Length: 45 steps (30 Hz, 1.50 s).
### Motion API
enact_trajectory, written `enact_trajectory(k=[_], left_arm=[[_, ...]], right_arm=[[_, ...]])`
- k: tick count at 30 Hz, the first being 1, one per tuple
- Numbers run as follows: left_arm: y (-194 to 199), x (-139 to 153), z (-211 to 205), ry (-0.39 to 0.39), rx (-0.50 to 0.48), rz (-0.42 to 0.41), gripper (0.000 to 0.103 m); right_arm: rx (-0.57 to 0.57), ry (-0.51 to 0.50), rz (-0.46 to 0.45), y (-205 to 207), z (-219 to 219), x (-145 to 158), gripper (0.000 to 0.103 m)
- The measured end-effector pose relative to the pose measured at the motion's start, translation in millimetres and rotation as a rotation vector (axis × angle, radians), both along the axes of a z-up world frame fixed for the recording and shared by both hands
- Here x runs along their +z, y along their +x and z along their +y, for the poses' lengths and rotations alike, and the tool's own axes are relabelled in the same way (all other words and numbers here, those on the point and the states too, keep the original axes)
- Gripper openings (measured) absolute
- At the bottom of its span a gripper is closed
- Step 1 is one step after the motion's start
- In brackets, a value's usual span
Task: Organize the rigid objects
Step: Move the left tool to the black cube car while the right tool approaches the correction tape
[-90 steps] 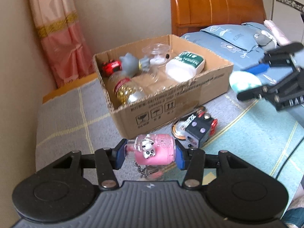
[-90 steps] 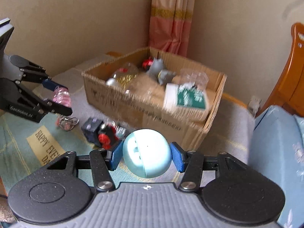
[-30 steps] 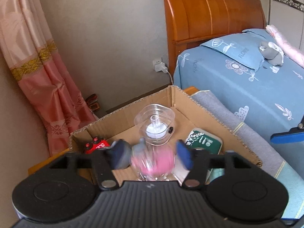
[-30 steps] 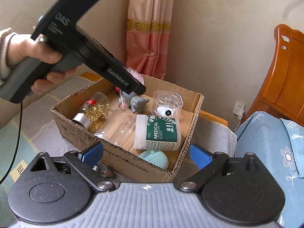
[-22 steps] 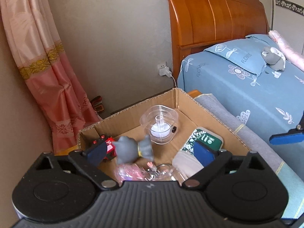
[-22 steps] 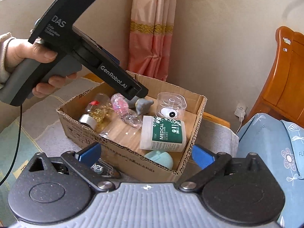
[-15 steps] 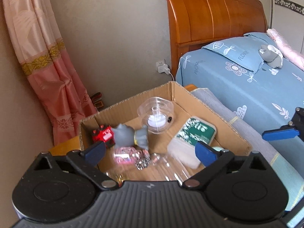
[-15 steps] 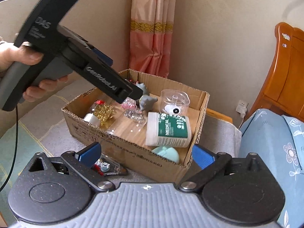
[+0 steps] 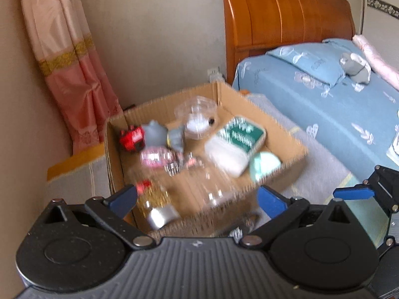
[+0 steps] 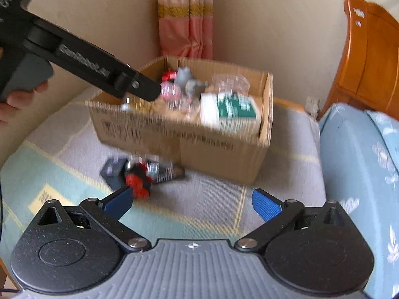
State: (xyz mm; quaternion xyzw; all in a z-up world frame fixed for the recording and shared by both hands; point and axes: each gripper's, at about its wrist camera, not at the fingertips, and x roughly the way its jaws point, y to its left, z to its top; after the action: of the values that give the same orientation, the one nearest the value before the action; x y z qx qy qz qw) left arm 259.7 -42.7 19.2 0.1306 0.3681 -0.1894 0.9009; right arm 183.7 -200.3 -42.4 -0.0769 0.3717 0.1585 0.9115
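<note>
A cardboard box [image 9: 279,172] [image 10: 219,149] stands on a mat. In it lie a pink bottle [image 9: 155,157], a pale blue ball [image 9: 264,163], a white and green medical tub [image 9: 237,142] [image 10: 228,113], a clear lidded container [image 9: 197,117], a grey toy [image 9: 159,134], a red toy [image 9: 132,138] and a bottle of gold bits [image 9: 157,204]. My left gripper [image 9: 197,199] is open and empty above the box's near edge. My right gripper [image 10: 192,204] is open and empty, in front of the box. A black and red toy [image 10: 134,174] lies on the mat outside the box.
The mat [image 10: 224,199] is grey and pale green with yellow lines. A bed with blue sheets [image 9: 324,104] and a wooden headboard [image 9: 286,17] lies to the right. A pink curtain [image 9: 72,67] hangs behind the box. A wall is on the left.
My left gripper let go of the pink bottle into the box and has drawn back. My right gripper has drawn back and dropped lower, so the black and red toy shows in front of it.
</note>
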Motion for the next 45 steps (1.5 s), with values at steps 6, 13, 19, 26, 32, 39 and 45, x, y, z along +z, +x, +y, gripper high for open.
enact_trajectory(k=[6, 13, 19, 26, 32, 39, 45], left_arm=[[-11.6, -30.0, -4.9, 0.022, 0.023, 0.057, 0.102], [-31.8, -38.4, -11.4, 0.066, 0.02, -0.004, 0.102], [-32.8, -50.9, 4.2, 0.008, 0.088, 0.028, 0.102], [-51.6, -51.3, 32.6, -0.084, 0.122, 0.033, 0.102], [-71.2, -54.8, 53.2, -0.059, 0.186, 0.035, 0.102], [-86.9, -60.4, 54.5, -0.056, 0.158, 0.065, 0.102], [-89.2, -72.4, 26.7, -0.034, 0.097, 0.084, 0.102]], right_arm=[[-0.046, 0.045, 0.059, -20.4, -6.9, -23.0, 0.103], [-0.081, 0.049, 0.089, -29.9, -12.3, -36.5, 0.103], [-0.104, 0.063, 0.112, -31.2, -16.2, -44.8, 0.103], [-0.107, 0.054, 0.113, -30.9, -19.0, -47.6, 0.103], [-0.094, 0.02, 0.101, -33.7, -15.5, -50.5, 0.103], [-0.088, -0.023, 0.083, -39.4, -9.1, -53.1, 0.103], [-0.087, -0.023, 0.077, -41.2, -9.5, -53.0, 0.103]])
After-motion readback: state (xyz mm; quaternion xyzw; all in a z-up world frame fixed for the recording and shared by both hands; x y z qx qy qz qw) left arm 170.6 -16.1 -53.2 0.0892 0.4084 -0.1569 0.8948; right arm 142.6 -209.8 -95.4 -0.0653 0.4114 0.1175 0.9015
